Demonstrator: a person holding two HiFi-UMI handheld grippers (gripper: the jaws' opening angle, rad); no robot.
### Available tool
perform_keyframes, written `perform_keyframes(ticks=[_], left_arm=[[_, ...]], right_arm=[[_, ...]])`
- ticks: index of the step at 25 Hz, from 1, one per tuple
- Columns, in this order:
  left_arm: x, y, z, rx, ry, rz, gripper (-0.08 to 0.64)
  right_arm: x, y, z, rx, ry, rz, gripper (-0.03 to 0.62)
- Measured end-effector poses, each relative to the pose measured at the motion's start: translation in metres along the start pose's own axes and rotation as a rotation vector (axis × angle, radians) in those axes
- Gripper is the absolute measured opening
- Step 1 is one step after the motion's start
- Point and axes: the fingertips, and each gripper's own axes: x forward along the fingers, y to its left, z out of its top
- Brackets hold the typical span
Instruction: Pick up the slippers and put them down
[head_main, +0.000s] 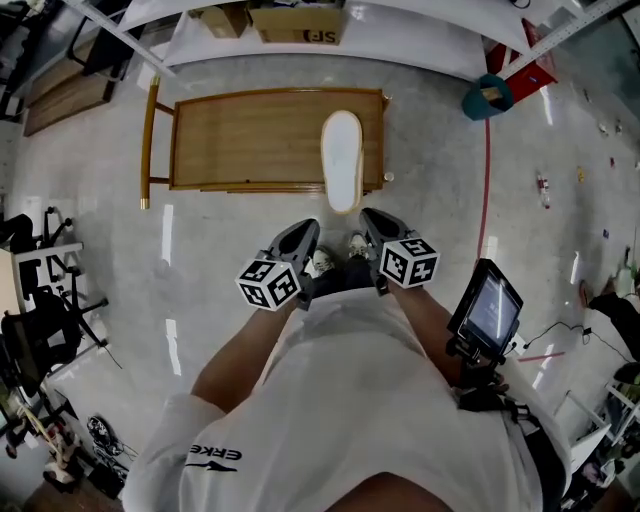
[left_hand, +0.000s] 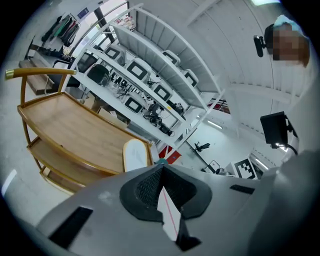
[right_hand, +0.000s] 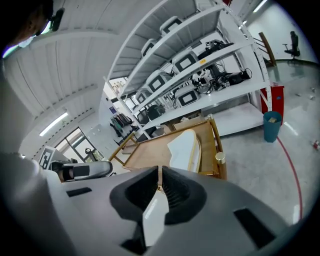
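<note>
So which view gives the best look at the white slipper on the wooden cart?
The head view: the slipper is seen from above, its whole outline clear, on the cart. The right gripper view shows it at a low angle, foreshortened. The left gripper view shows it small, partly behind the hand-held gripper.

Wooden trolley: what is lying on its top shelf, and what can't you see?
A white slipper lies on the trolley's top shelf at its right end, overhanging the near edge. The top shelf covers most of the lower shelves.
</note>
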Motion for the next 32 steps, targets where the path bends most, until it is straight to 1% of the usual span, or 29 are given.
perform_keyframes(ticks=[2,5,8,11,12,17,25,32], left_arm=[[0.007,0.004,-0.005,-0.01,0.018,0.013,0.003],[0.015,0.006,-0.006,-0.015,0.039,0.02,0.003],[0.022,0.007,-0.004,-0.015,0.046,0.028,0.005],[0.027,0.012,-0.007,-0.017,0.058,0.042,0.003],[0.029,0.014,-0.008,-0.018,0.061,0.046,0.003],[0.031,0.021,-0.012,-0.027,0.075,0.068,0.005],[0.029,0.031,-0.022,-0.036,0.1,0.1,0.004],[0.033,0.04,-0.022,-0.031,0.107,0.109,0.005]], right_arm=[[0.009,-0.008,-0.006,0.007,0.03,0.008,0.012],[0.022,-0.022,-0.015,0.03,0.065,0.007,0.094],[0.031,-0.034,-0.023,0.063,0.087,0.004,0.129],[0.044,-0.045,-0.036,0.111,0.124,0.007,0.19],[0.048,-0.048,-0.04,0.128,0.135,0.009,0.199],[0.065,-0.059,-0.052,0.187,0.171,0.019,0.219],[0.089,-0.069,-0.065,0.255,0.207,0.042,0.222],[0.105,-0.072,-0.069,0.315,0.209,0.069,0.225]])
